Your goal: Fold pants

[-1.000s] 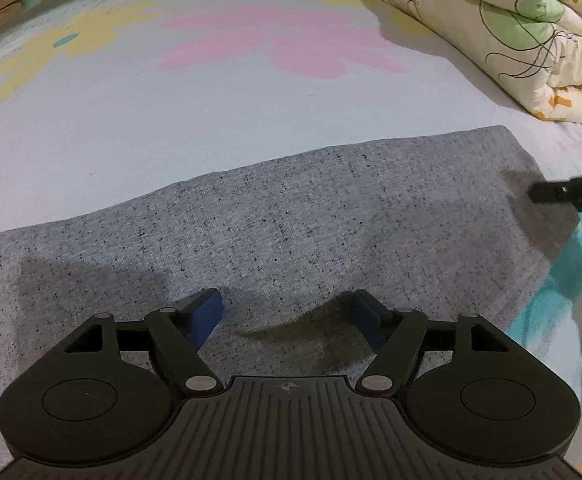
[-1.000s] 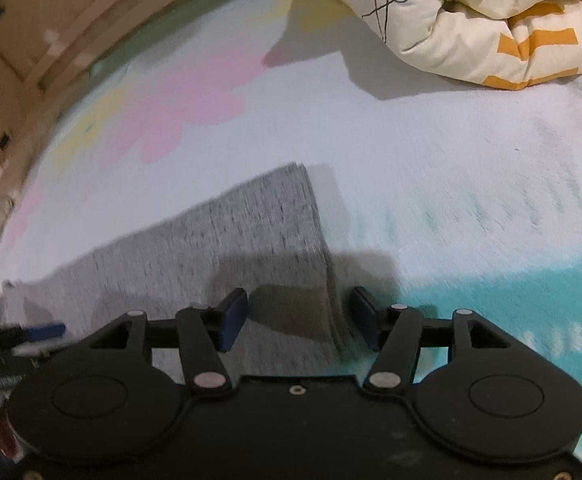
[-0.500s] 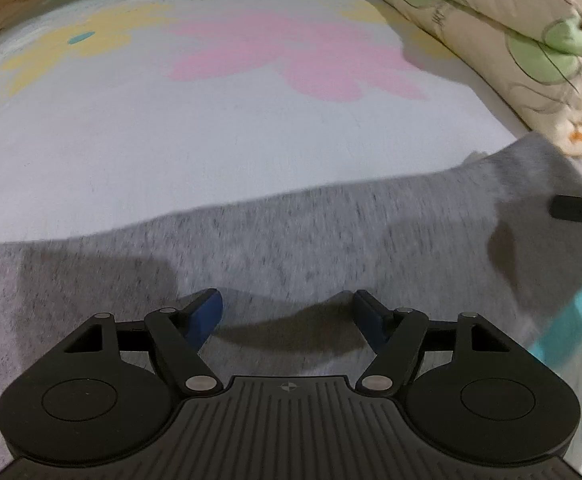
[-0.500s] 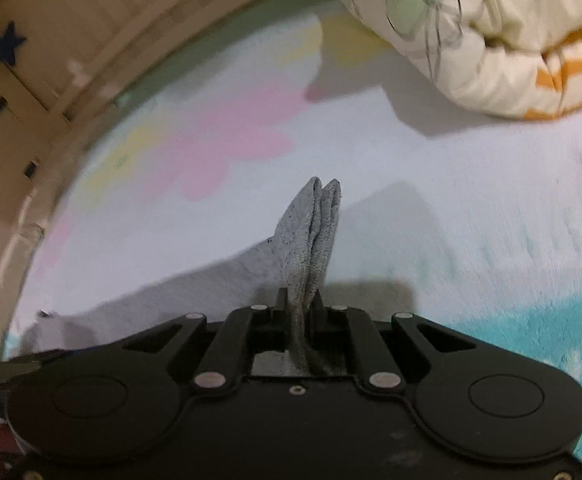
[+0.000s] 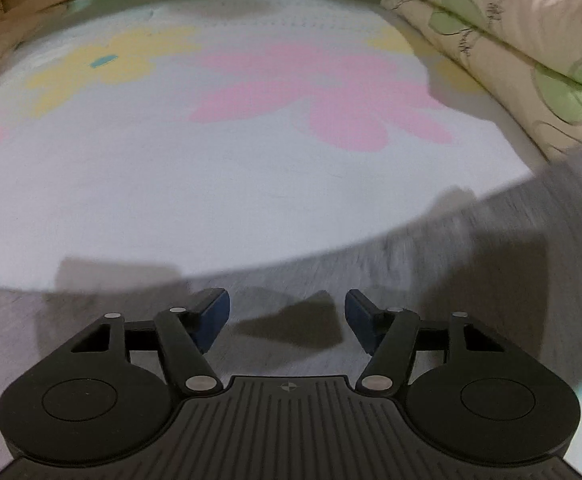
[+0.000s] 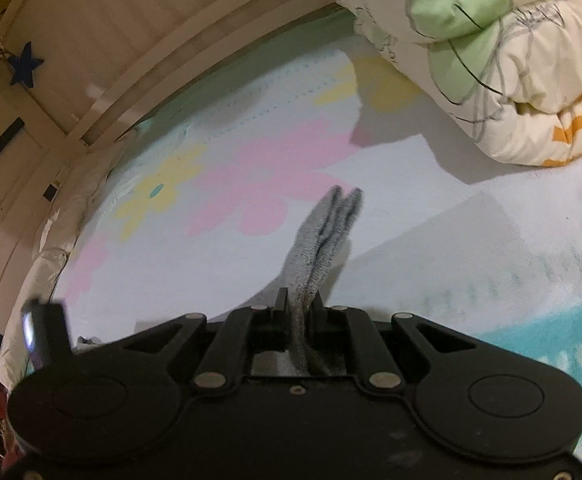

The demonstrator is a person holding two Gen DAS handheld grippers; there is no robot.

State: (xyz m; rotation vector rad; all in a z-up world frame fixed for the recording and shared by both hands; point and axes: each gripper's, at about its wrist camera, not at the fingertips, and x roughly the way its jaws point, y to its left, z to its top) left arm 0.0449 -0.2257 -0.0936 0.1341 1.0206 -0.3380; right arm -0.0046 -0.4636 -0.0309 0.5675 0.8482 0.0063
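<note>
Grey knit pants (image 5: 471,248) lie on the flowered bedsheet (image 5: 251,160), blurred by motion, their right end lifted. My left gripper (image 5: 287,318) points down over the pants' far edge. Its jaws are closing, the blue pads still apart with a low ridge of grey cloth between them, not pressed. In the right wrist view my right gripper (image 6: 299,308) is shut on a doubled edge of the pants (image 6: 327,232), which sticks up past the fingertips, raised off the sheet.
A folded cream quilt (image 6: 491,60) with green and orange print lies at the back right, also seen in the left view as the quilt (image 5: 511,60). A wooden bed frame (image 6: 131,60) curves along the far side. A dark blurred object (image 6: 45,332) shows at the left.
The right gripper shut on the pants' edge and rose with it, pulling the cloth up. The left gripper slid toward the pants' far edge and its jaws narrowed a little.
</note>
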